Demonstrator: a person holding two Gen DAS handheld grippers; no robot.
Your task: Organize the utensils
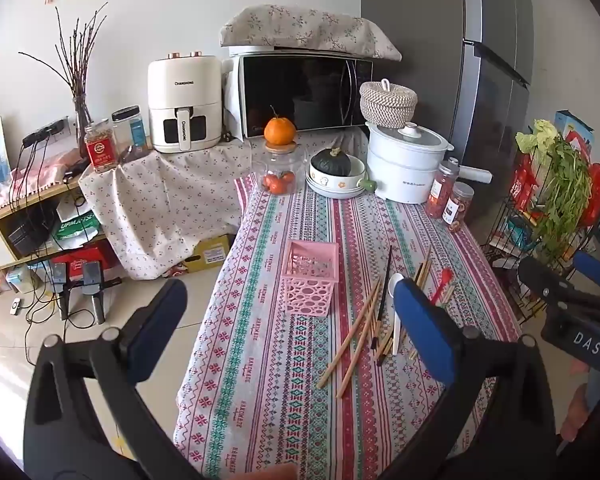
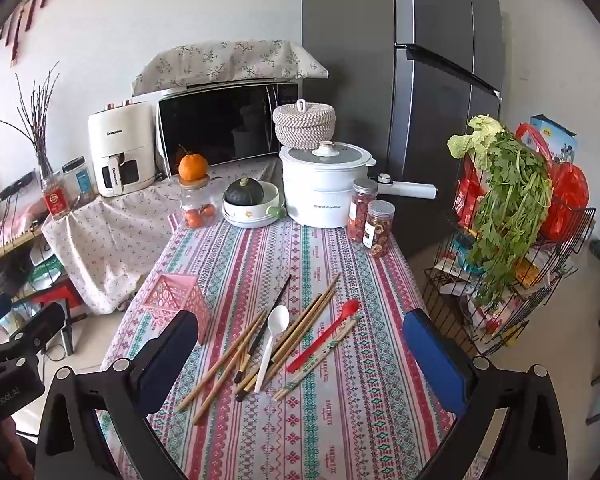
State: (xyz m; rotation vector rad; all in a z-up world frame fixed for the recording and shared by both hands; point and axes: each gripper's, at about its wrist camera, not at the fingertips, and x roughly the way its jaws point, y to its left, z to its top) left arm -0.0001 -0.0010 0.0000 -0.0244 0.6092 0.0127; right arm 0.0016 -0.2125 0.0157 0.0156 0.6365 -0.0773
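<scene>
A: Where are the utensils?

B: Loose on the bench [image 2: 340,420], on its striped cloth. A white plastic spoon [image 2: 274,334] lies among scattered wooden chopsticks [image 2: 224,364], with a black chopstick [image 2: 266,326] crossing just left of it. To the right are a red spoon [image 2: 324,336] and a pair of printed chopsticks [image 2: 320,360].

A: And the holder?

B: The pink perforated basket [image 1: 310,280] stands upright, left of the pile and apart from it. I can't make out anything inside it.

A: The grippers?

B: The left hand-held gripper [image 1: 296,332] hangs above the bench with its jaws spread wide, nothing between them; the right hand-held gripper [image 2: 304,350] is likewise spread and empty, above the pile, touching nothing.

A: Farther back?

B: A white electric pot [image 2: 324,184], a dark squash in a bowl [image 2: 246,192], an orange [image 2: 192,166] on a glass jar, two snack jars [image 2: 370,216], then the microwave [image 2: 224,128].
</scene>
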